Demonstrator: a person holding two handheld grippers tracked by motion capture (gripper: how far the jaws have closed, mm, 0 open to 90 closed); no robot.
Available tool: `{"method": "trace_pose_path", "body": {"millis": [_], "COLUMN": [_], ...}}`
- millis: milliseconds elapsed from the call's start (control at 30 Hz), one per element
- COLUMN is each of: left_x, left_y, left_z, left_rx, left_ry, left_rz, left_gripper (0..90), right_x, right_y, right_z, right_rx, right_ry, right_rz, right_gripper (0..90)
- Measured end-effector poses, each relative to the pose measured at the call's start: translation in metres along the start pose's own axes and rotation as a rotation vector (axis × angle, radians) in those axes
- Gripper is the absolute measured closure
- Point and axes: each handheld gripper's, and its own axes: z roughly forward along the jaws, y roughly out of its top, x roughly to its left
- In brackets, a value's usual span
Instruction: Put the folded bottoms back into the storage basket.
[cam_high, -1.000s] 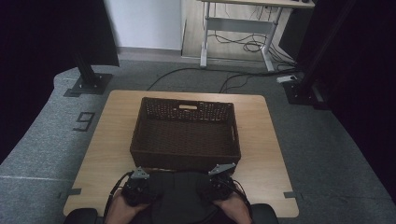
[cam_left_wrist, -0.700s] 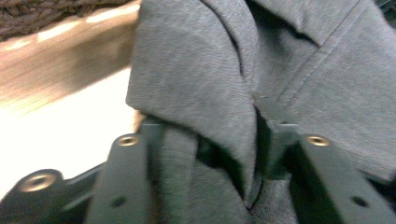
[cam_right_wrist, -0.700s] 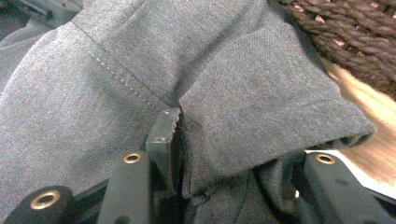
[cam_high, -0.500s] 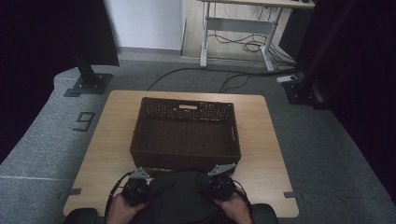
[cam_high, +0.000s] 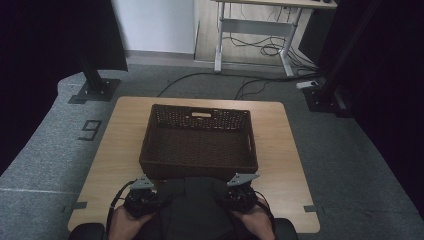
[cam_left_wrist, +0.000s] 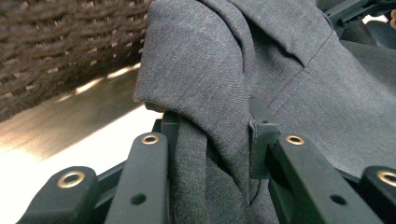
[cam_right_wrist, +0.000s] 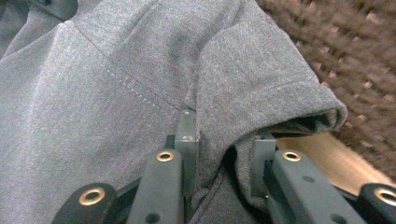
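A dark grey garment (cam_high: 192, 205) lies bunched at the near edge of the wooden table (cam_high: 285, 150), just in front of a dark woven basket (cam_high: 200, 142) that sits in the middle of the tabletop. The person's hands come in from the bottom of the high view, one on each side of the cloth. The left gripper (cam_high: 142, 192) is at the garment's left side; in the left gripper view its jaws are clamped on a thick fold of the grey fabric (cam_left_wrist: 219, 140), with the basket's wall and a strip of bare table beyond. The right gripper (cam_high: 240, 190) is at the garment's right side; in the right gripper view its jaws pinch a folded edge of the cloth (cam_right_wrist: 219, 154), probably a hem or sleeve, though the close view makes that hard to tell.
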Motion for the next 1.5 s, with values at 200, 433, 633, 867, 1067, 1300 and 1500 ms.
{"method": "trace_pose_path", "body": {"millis": [200,433,633,867,1067,1300,1500], "left_x": [-0.004,-0.01,-0.015,-0.02,-0.022,-0.024,-0.022], "left_y": [0.01,0.021,0.035,0.047,0.057,0.07,0.082], "left_z": [-0.011,-0.022,-0.034,-0.044,-0.052,-0.06,-0.065], "left_rx": [-0.026,-0.05,-0.067,-0.085,-0.097,-0.112,-0.115], "left_ry": [-0.008,-0.004,-0.013,-0.015,-0.016,-0.011,-0.019], "left_rz": [0.016,0.039,0.055,0.07,0.084,0.102,0.105], "left_gripper": [67.4,67.5,67.5,67.5,67.4,67.4,67.4], "right_x": [0.002,0.002,0.002,0.002,0.003,0.002,-0.001], "right_y": [0.009,0.018,0.028,0.037,0.046,0.057,0.066], "right_z": [-0.015,-0.029,-0.043,-0.056,-0.067,-0.077,-0.084], "right_rx": [-0.022,-0.05,-0.078,-0.1,-0.113,-0.13,-0.145], "right_ry": [-0.004,0.002,0.003,0.008,0.01,0.006,0.009], "right_rz": [-0.026,-0.039,-0.051,-0.061,-0.07,-0.084,-0.08], "right_gripper": [73.8,75.1,75.5,75.6,75.6,75.6,75.6]}}
